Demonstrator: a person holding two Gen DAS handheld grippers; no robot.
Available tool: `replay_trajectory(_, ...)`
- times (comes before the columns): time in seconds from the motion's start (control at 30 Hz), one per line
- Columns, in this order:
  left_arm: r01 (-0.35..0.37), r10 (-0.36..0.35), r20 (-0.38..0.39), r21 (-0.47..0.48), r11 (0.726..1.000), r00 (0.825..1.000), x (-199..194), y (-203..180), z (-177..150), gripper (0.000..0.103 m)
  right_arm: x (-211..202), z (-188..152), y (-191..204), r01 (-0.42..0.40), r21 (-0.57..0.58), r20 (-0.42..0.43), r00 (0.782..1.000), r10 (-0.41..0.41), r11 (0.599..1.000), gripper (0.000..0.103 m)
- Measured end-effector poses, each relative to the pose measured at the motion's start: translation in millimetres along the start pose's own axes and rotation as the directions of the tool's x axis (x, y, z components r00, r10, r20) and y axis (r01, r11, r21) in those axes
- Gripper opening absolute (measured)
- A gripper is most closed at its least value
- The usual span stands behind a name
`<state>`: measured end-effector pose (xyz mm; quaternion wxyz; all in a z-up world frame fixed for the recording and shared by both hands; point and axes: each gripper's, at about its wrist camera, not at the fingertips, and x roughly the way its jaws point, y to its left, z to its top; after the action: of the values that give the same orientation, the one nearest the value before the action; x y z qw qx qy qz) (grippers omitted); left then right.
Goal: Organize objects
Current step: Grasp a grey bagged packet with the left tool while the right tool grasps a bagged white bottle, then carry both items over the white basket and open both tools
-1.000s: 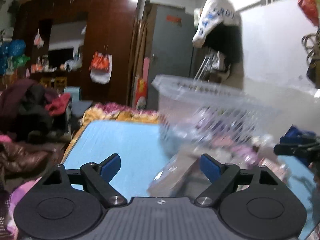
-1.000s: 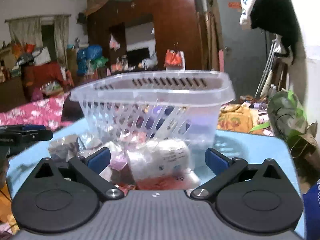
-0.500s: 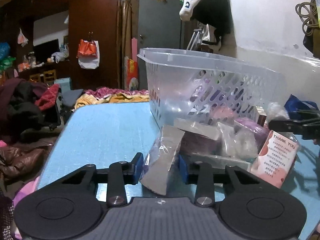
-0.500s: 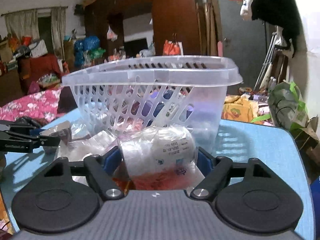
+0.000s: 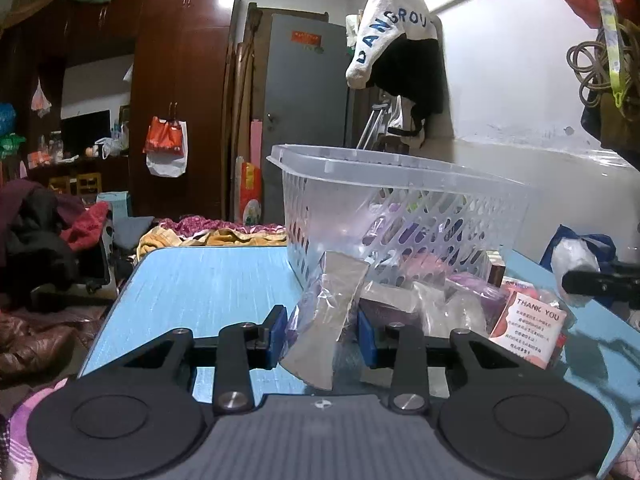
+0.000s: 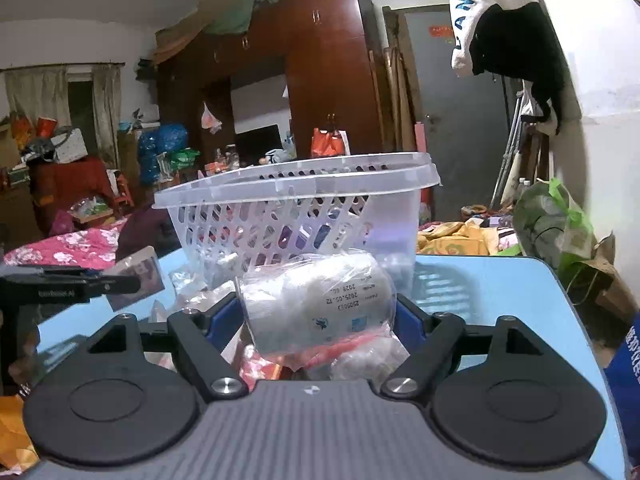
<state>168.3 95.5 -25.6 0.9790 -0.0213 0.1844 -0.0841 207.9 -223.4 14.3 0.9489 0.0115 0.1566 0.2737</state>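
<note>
Two tongs, two packets, one basket

My left tongs [image 5: 322,338] pinched one grey bagged packet [image 5: 334,312]; my right tongs [image 6: 318,322] squeezed one clear-wrapped white roll [image 6: 316,300]. One clear plastic basket [image 5: 400,216] stood just beyond both on the blue table [image 5: 208,280], loose packets heaped between; I couldn't count those.

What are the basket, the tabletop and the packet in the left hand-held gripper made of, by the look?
Basket: translucent moulded plastic, glossy; slotted walls show the contents through them.
Tabletop: light blue, faint streaked grain, slight sheen; probably laminate, unsure.
Packet: clear crinkled film bag, shiny creases, over a flat grey insert, possibly card.
</note>
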Motion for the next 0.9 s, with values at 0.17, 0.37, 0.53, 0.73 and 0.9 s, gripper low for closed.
replay_trajectory(0.17,-0.003,0.002,0.031,0.010,1.000,1.000,-4,-1,-1,0.041,4,-7,-3,0.001,0.030,0.005,1.000,-0.002,1.000,0.081)
replay_trajectory(0.37,-0.011,0.011,0.042,0.011,1.000,0.999,-7,0,-3,0.041,-1,-13,-5,0.003,0.041,0.034,0.999,-0.005,0.999,0.081)
replay_trajectory(0.53,-0.019,0.018,0.061,0.019,1.000,0.998,-10,-1,-4,0.041,-8,-19,-7,0.003,0.059,0.074,0.997,-0.008,0.998,0.081)
replay_trajectory(0.73,-0.032,0.030,0.111,0.018,0.999,0.993,-19,-2,-7,0.041,-13,-22,0,0.031,0.024,0.117,0.993,-0.034,0.999,0.081)
replay_trajectory(0.9,0.074,-0.069,0.169,-0.025,0.997,0.983,-40,-4,3,0.041,-27,-17,-1,-0.013,0.035,0.186,0.983,0.007,0.999,0.081)
